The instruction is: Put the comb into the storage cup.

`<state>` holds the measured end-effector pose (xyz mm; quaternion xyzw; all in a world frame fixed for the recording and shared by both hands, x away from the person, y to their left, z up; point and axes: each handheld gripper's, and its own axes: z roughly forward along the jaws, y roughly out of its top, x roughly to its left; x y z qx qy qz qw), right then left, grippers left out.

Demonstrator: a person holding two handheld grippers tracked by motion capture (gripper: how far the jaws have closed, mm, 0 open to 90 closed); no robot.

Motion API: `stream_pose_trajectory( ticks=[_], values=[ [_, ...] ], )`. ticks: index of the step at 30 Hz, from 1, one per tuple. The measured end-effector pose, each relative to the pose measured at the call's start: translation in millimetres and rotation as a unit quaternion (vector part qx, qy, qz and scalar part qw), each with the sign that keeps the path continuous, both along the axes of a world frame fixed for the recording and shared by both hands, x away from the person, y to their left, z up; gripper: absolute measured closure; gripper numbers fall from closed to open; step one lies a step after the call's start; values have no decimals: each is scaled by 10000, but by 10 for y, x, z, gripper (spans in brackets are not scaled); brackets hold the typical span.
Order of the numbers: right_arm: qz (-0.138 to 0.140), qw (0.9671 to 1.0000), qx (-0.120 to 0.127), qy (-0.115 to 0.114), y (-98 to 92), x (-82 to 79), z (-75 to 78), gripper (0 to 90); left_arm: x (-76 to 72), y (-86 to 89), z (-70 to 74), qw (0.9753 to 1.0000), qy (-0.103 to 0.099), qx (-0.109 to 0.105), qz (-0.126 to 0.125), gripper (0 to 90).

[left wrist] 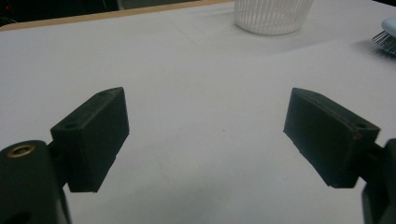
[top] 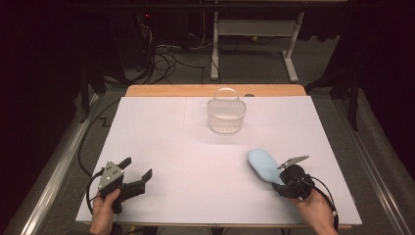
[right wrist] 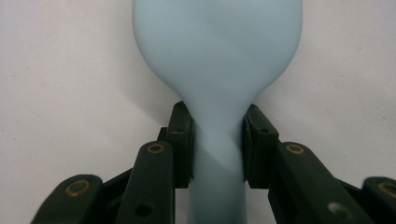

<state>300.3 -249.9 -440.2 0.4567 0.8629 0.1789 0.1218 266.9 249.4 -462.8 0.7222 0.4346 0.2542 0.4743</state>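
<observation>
1. My right tongs (right wrist: 217, 144) are pinching the pale blue brush (top: 264, 165) at the narrow neck where its handle is widening into the head; the jaws are pressing on both sides of that neck.
2. My left tongs (top: 138, 169) are sitting spread wide, gripping nothing, low over the near left part of the desk (top: 171, 147).
3. The brush is lying at the near right of the desk, its head pointing away towards the white basket (top: 226, 115), which is standing well apart near the far edge. In the left gripper view its bristles (left wrist: 385, 42) are showing under the head, so I am reading it as back-up, bristles-down.
4. I am judging the brush to be light, stiff plastic with a smooth, rather slippery back. The neck seems the right hold: narrow enough for the jaws, and the flare ahead should be stopping it sliding out forwards.
5. Gripped behind the head, it may be tending to droop at the front, so I am planning a firm squeeze and a level lift.
</observation>
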Motion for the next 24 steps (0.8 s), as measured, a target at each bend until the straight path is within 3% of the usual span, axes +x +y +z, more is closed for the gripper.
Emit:
stream_pose_trajectory(
  ticks=[24],
  values=[
    [138,9986,366,-351,23,-51,76,703,-10,-21,3,9999,22,97,-120,116]
  ],
)
